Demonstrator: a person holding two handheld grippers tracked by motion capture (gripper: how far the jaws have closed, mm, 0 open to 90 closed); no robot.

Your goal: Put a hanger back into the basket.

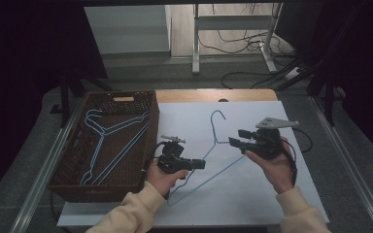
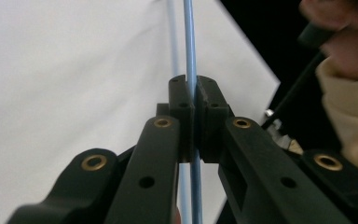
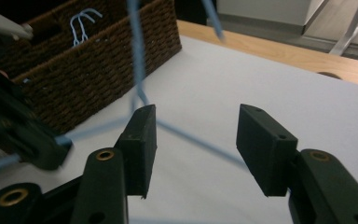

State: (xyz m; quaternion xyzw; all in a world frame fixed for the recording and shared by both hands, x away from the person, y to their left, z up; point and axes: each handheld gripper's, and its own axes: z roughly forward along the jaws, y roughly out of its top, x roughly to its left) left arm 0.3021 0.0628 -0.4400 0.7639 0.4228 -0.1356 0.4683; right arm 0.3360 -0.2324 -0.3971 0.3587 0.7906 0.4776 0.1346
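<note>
The left claw (image 1: 200,164) is pointing rightward, clamping the thin blue wire hanger (image 1: 217,145) above the white tabletop (image 1: 252,194). The right claw (image 1: 236,138) is pointing leftward with jaws spread, gripping nothing.

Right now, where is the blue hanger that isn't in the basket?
In the high view the blue hanger sits mid-table, right of the basket, pinched by the left tool.

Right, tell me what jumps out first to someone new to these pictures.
A thin light-blue wire hanger stands out on the white table cover, clamped at one arm by the left gripper. Near its neck, the right gripper stands open. At the table's left, a dark brown woven basket holds more blue hangers.
</note>
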